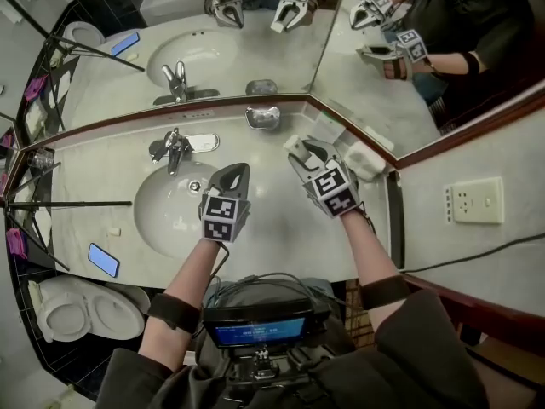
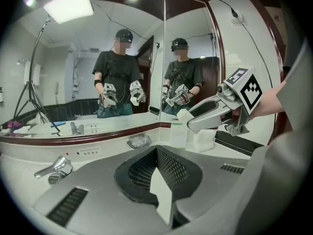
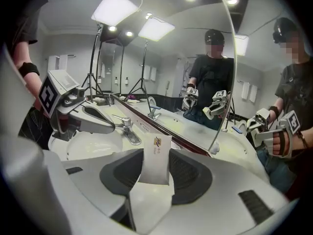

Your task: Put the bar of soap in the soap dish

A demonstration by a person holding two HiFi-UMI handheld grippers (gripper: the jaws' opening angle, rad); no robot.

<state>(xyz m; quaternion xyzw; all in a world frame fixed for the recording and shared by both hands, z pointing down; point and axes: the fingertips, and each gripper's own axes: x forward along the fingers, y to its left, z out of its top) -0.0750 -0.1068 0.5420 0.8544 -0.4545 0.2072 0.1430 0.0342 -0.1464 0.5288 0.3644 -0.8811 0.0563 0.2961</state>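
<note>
The soap is a flat white wrapped bar (image 3: 156,158) with a small logo. It stands upright between the jaws of my right gripper (image 3: 155,180), which is shut on it. In the head view the right gripper (image 1: 296,147) holds the bar (image 1: 292,143) over the counter, a little to the front right of the clear soap dish (image 1: 262,116) by the mirror's foot. The left gripper view shows the dish (image 2: 138,141) with nothing in it, and the right gripper (image 2: 188,119) above and to its right. My left gripper (image 1: 237,170) hangs over the basin's right rim, shut and empty.
A chrome faucet (image 1: 174,147) stands behind the sink basin (image 1: 170,207). A white box (image 1: 364,162) sits in the counter's right corner where two mirrors meet. A blue phone (image 1: 103,260) lies at the counter's front left. A toilet (image 1: 81,313) is below left.
</note>
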